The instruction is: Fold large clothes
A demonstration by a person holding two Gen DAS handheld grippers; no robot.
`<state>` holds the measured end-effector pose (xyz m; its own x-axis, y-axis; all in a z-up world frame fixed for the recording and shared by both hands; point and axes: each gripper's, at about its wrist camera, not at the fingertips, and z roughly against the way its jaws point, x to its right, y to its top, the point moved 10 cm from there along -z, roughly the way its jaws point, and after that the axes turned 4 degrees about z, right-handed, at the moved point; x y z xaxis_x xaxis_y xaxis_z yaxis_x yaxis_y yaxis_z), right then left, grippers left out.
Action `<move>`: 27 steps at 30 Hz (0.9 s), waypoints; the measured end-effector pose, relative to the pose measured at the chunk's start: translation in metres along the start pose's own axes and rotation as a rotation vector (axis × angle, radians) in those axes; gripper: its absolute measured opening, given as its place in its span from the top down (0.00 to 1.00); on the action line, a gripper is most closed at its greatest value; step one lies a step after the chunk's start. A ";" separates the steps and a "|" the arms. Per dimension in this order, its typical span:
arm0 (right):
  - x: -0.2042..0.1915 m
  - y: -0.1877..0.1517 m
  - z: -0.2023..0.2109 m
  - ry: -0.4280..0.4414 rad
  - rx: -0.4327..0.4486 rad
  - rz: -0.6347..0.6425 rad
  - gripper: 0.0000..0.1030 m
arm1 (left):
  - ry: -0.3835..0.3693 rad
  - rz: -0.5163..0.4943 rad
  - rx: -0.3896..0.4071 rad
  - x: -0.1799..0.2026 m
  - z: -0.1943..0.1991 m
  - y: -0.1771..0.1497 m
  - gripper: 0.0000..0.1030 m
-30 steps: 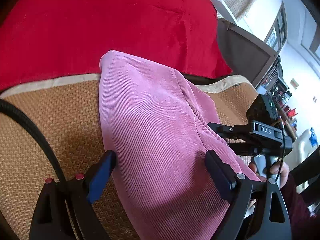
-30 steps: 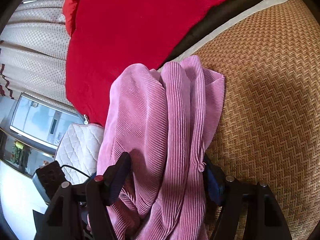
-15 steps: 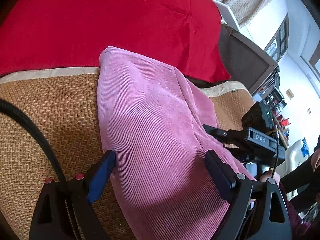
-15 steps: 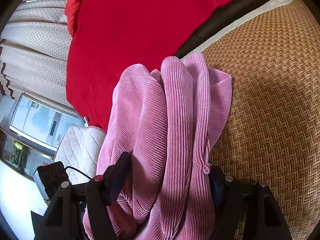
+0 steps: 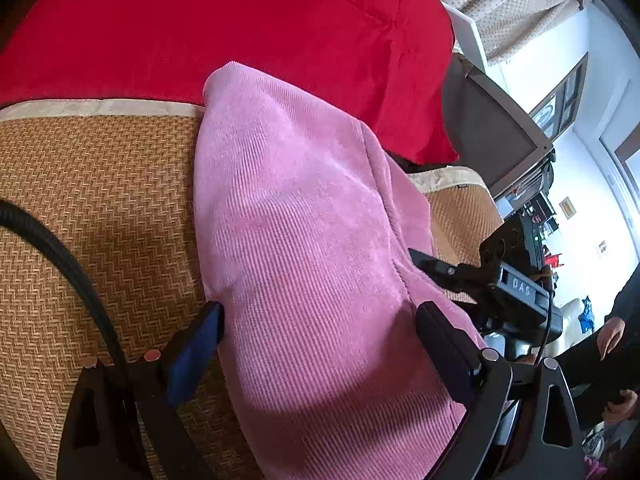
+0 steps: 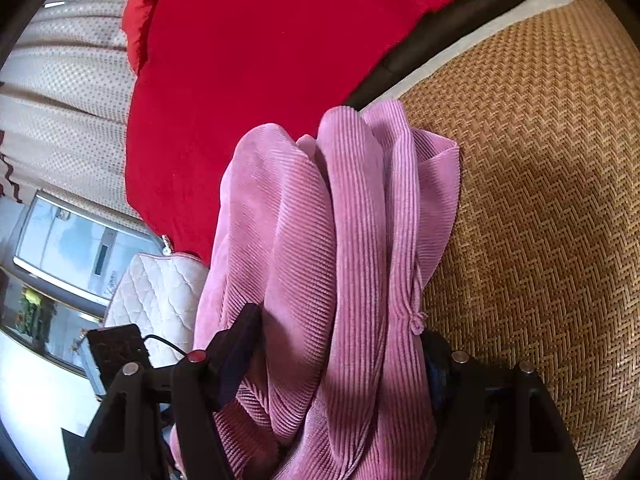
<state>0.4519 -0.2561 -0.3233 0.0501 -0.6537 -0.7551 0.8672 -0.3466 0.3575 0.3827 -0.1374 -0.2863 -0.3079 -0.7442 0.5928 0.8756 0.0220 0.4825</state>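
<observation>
Between the fingers of the left gripper [image 5: 318, 342], left wrist view: pink corduroy garment [image 5: 304, 240], one broad panel running forward from the jaws and draped over the woven rattan seat mat [image 5: 92, 200]; its far corner reaches the red cushion [image 5: 224, 28] ahead. Jaws stand wide, one blue-padded finger at each edge of the panel; whether they pinch any cloth cannot be told, the contact lying below the frame. Probable reason for this placement: spanning the width keeps the panel flat for a fold. Right of this gripper, forward: the other hand-held unit [image 5: 500, 280], black, also at the garment's edge. Black cable [image 5: 60, 256] crosses the mat to the left. No containers in this view. Between the fingers of the right gripper [image 6: 340, 344], right wrist view: the same garment, here gathered into several thick lengthwise rolls, a small drawstring knot [image 6: 416, 318] hanging near the right finger. Jaws appear clamped on the bunched cloth, which fills the whole gap; judged a carrying hold to lift this end over. Mat lies to the right, red cushion ahead. Left of the gripper: white quilted bag [image 6: 156, 300] with zip pull, contents not visible. Fold judged partway, not yet laid flat.
</observation>
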 end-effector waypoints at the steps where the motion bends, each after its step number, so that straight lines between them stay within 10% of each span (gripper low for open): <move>1: -0.001 0.000 0.000 -0.007 0.003 0.004 0.30 | 0.001 -0.001 0.006 0.000 0.001 0.000 0.12; 14: -0.031 -0.003 -0.008 -0.076 0.039 0.068 0.46 | 0.001 -0.030 0.062 0.006 0.013 0.007 0.46; 27: -0.074 -0.005 0.003 -0.028 0.069 0.142 0.54 | -0.007 -0.058 0.122 0.010 0.054 0.003 0.53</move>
<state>0.4422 -0.2082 -0.2680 0.1549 -0.7173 -0.6793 0.8163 -0.2944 0.4970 0.3618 -0.1088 -0.2439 -0.3600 -0.7416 0.5661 0.8048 0.0601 0.5905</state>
